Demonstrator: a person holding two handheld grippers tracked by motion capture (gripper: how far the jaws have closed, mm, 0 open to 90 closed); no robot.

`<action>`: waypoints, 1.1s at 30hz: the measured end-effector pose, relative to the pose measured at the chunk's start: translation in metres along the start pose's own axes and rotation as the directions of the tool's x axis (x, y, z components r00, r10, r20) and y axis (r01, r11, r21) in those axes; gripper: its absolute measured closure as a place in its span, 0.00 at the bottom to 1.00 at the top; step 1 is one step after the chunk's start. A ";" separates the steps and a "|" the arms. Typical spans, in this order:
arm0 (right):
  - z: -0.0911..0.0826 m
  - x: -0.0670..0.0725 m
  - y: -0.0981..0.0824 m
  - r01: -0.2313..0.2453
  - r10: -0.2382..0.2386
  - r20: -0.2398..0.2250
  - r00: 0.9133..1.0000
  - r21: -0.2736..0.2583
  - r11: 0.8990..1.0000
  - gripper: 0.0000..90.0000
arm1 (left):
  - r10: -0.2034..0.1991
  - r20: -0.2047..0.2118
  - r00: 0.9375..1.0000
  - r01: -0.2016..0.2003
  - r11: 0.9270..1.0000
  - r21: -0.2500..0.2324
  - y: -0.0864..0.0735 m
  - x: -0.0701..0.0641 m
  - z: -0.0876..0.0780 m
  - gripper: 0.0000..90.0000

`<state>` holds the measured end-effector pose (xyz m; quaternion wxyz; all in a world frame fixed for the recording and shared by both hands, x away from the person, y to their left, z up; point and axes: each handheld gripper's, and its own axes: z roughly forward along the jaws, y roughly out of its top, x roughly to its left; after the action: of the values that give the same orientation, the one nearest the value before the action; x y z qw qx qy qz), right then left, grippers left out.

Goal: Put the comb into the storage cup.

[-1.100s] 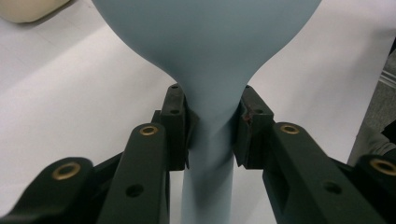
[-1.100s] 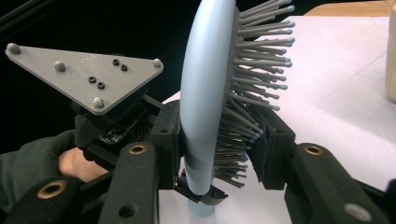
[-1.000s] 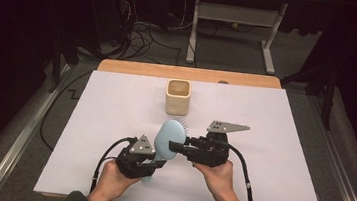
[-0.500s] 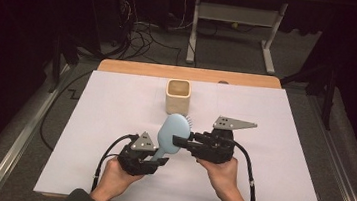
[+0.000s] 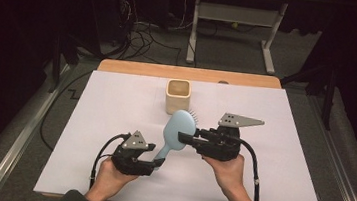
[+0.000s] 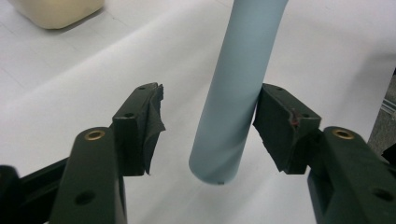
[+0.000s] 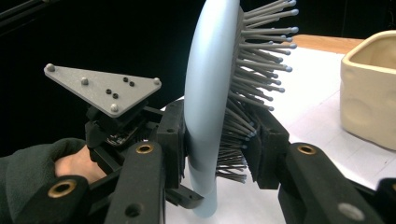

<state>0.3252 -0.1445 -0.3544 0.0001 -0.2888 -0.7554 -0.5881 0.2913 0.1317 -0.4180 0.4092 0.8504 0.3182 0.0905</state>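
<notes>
2 tools meet one hairbrush (image 5: 177, 130): right tool (image 5: 186, 136) clamps its head; left tool (image 5: 157, 162), jaws just opening, brackets the handle.

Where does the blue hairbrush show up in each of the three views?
High view: hairbrush at table centre, tilted between both grippers.
Left gripper view: its handle hangs from the top edge between the open jaws.
Right gripper view: its head stands upright at centre, clamped across back and bristles.
Shared landmark: the cream cup.
</notes>
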 end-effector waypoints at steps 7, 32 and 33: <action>-0.004 -0.002 0.002 0.013 -0.013 0.029 0.999 0.012 1.000 0.71 | -0.032 -0.038 0.999 0.030 0.999 -0.037 -0.011 0.012 -0.014 0.45; -0.021 -0.011 0.014 0.032 -0.034 0.096 0.995 0.022 0.999 0.71 | -0.134 -0.113 0.985 0.112 0.976 -0.186 -0.052 0.045 -0.049 0.39; -0.021 -0.011 0.014 0.031 -0.033 0.098 0.995 0.022 0.999 0.71 | -0.136 -0.118 0.984 0.112 0.975 -0.190 -0.055 0.047 -0.049 0.38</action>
<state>0.3334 -0.1658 -0.3393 -0.0437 -0.3055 -0.7649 -0.5654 0.2815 0.2173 -0.4322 0.4687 0.7799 0.3872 0.1487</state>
